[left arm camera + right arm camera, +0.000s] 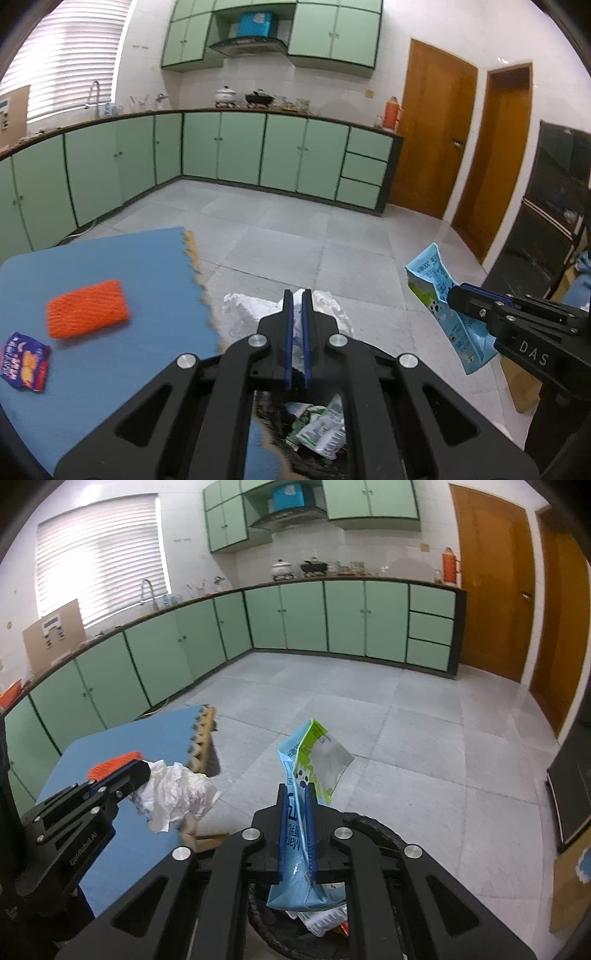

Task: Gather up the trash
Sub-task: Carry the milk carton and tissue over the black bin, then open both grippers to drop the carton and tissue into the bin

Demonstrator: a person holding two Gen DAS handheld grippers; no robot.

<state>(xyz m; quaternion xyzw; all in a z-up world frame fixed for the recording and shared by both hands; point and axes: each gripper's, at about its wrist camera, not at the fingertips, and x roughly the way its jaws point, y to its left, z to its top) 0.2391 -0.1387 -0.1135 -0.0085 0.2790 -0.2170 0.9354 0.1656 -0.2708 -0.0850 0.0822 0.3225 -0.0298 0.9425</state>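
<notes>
My left gripper (296,295) is shut on a crumpled white tissue (243,314), held past the edge of the blue table (110,369); the tissue (173,794) also shows in the right wrist view beside the left gripper (142,768). My right gripper (296,788) is shut on a flattened blue and green milk carton (314,753), seen too as the carton (436,288) in the left view. Both hang over a black trash bin (373,830) with crushed packaging (317,428) inside. An orange sponge (88,314) and a purple snack wrapper (26,360) lie on the table.
Grey tiled floor (295,229) stretches toward green kitchen cabinets (240,147) and two wooden doors (432,133). A dark cabinet (554,206) stands at the right. A cardboard box (572,886) sits on the floor at the right edge.
</notes>
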